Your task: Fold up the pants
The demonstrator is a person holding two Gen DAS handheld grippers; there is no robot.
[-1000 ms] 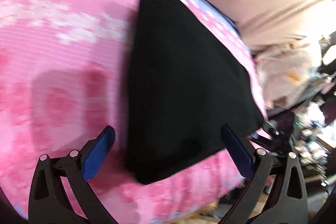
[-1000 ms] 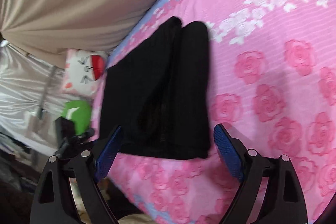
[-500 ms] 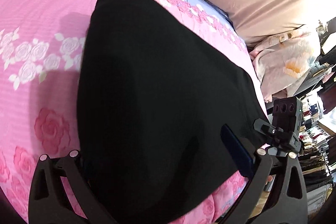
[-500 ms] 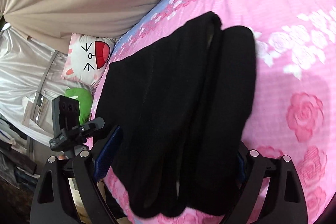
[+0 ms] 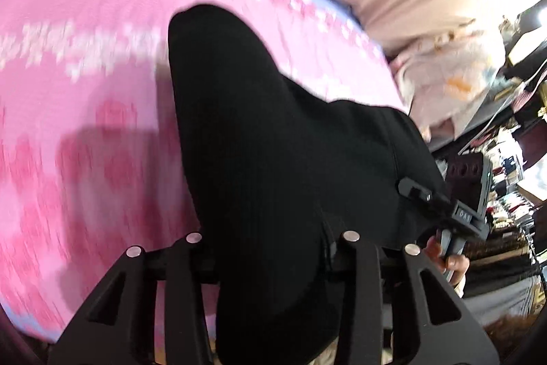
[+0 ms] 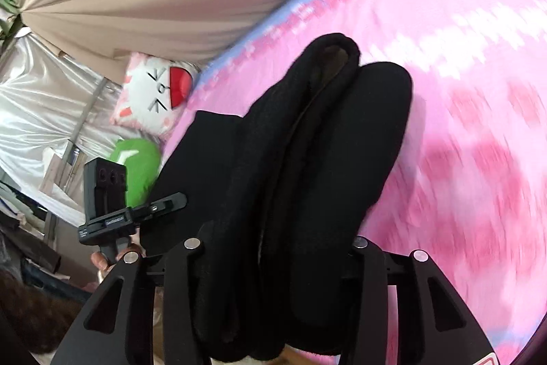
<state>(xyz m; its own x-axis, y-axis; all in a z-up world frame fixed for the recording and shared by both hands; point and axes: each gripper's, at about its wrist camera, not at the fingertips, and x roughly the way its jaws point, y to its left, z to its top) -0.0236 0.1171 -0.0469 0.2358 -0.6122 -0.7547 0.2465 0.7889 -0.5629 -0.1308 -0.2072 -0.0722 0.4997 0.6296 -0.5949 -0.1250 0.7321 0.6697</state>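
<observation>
Black pants (image 5: 273, 142) on pink bedspread (image 5: 85, 91)

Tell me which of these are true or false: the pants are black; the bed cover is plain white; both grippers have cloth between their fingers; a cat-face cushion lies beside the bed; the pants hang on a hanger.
1. The pants are black. True.
2. The bed cover is plain white. False: it is pink with a rose print and a pale blue border.
3. Both grippers have cloth between their fingers. True: the left gripper and the right gripper are closing with black fabric between the jaws.
4. A cat-face cushion lies beside the bed. True: it sits at the bed's edge, above a green toy.
5. The pants hang on a hanger. False: they lie on the bed, their near end in the grippers.
</observation>
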